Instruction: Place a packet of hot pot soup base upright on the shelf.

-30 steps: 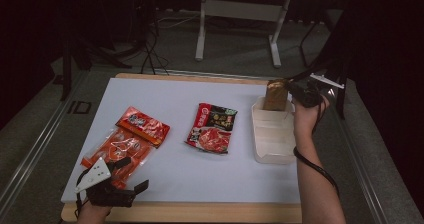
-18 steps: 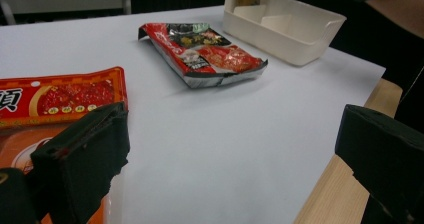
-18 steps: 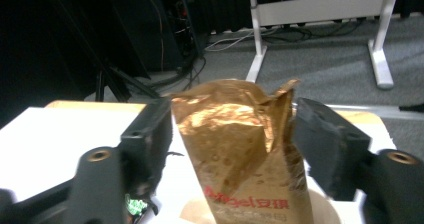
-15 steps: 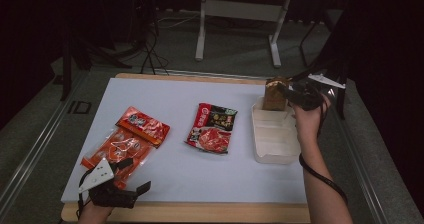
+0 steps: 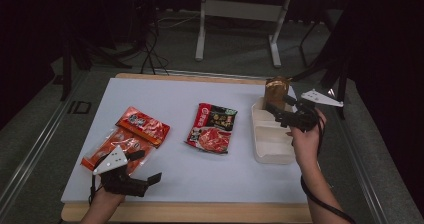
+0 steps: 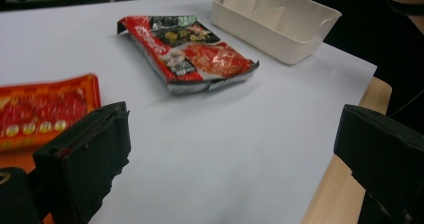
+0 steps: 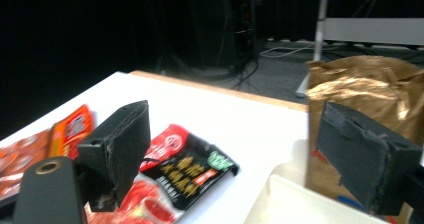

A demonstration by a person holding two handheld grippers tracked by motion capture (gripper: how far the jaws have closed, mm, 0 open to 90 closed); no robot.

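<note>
High view: the right hand-held gripper [image 5: 280, 111], jaws apart, hovers just beside the gold bag [image 5: 276, 90] standing at the far end of the cream tray [image 5: 272, 151]; a nudge could tip the bag.

Left gripper view: the left hand-held gripper [image 6: 225, 159] gapes empty above the worktop [image 6: 215, 149], the red-and-black packet [image 6: 192, 54] ahead.

Right gripper view: the bag stands behind the right-hand jaw, not between the two.

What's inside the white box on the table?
The white tray has a gold-brown foil bag standing upright in its far compartment. The near compartment looks empty. The bag's bottom is hidden behind the tray wall and the right gripper.
</note>
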